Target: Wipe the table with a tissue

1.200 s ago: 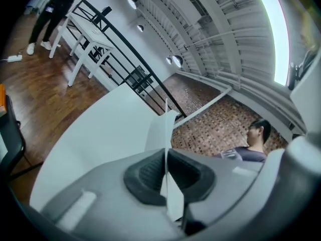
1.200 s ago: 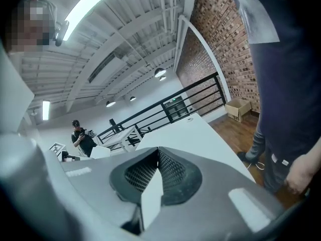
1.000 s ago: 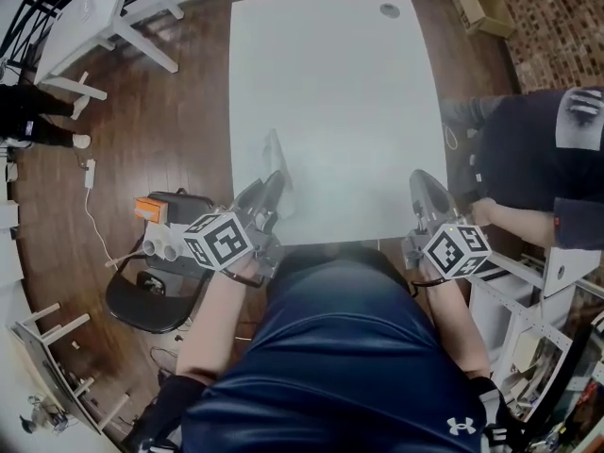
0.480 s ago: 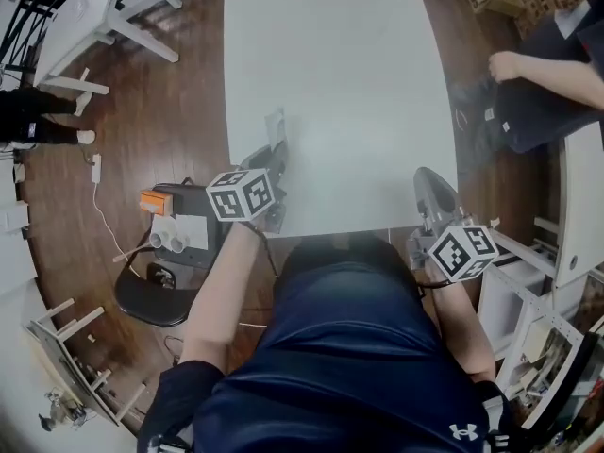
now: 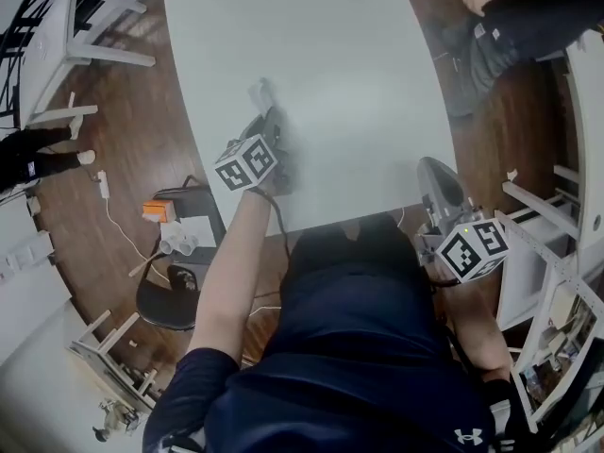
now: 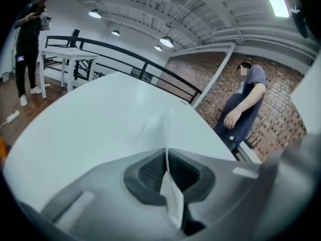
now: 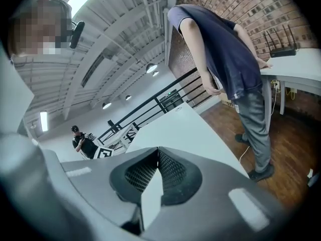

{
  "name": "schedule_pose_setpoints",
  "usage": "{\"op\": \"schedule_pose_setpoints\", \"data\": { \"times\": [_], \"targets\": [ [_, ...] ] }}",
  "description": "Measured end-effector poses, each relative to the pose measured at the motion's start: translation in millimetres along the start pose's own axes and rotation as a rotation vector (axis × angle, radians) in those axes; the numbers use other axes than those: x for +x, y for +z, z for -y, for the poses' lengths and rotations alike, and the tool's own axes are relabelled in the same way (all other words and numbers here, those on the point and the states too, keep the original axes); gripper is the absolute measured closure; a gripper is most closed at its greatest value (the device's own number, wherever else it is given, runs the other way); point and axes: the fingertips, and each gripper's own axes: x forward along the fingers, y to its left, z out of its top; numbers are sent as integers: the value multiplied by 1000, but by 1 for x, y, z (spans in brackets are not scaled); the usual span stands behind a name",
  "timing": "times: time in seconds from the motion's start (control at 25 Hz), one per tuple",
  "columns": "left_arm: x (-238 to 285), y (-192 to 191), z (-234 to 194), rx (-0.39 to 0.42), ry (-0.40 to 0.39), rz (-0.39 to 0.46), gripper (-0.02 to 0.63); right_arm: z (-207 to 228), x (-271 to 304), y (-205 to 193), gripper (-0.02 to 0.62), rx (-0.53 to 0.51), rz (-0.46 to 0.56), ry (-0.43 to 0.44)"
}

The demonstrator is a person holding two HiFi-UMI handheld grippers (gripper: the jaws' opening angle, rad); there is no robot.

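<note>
The white table (image 5: 330, 55) fills the middle of the head view. My left gripper (image 5: 268, 119) reaches over its near left part, shut on a thin white tissue (image 5: 260, 94). In the left gripper view the tissue (image 6: 165, 127) sticks out edge-on from the closed jaws of the left gripper (image 6: 166, 152), low over the table (image 6: 85, 119). My right gripper (image 5: 430, 168) hangs at the table's near right corner, off the top. The right gripper view shows the right gripper (image 7: 158, 152) shut with nothing held, and the table (image 7: 188, 127) lies ahead of it.
A person (image 5: 528, 8) stands at the table's far right side, seen close in the right gripper view (image 7: 225, 49). A black chair (image 5: 170, 295) and an orange box (image 5: 153, 210) sit on the floor at left. A white desk (image 5: 587, 111) lies at right, a white bench (image 5: 66, 26) far left.
My left gripper has moved forward and out over the table with the tissue. The right gripper has stayed near the table's corner. The bystander has shifted toward the far right.
</note>
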Motion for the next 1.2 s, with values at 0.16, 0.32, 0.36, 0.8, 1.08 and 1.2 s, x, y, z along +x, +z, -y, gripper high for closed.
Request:
{"op": "schedule_pose_setpoints", "data": {
  "times": [0.16,0.32,0.36,0.8,1.08,1.2],
  "targets": [
    [15,-13,26,20,-3,-40,600,12,-6,3,584,25,6,-3],
    [30,-30,67,47,-18,-103,600,24,-11,6,584,43,3,-2],
    [34,-35,78,58,-23,-119,600,26,-12,6,584,46,2,0],
    [70,-89,189,114,-179,-284,600,46,-27,6,584,65,-9,-1],
    [39,-53,211,-92,-309,-130,600,47,-27,14,584,46,-1,0],
    [-4,-8,188,-166,-331,4,600,39,-18,16,584,37,1,14]
  ]
}}
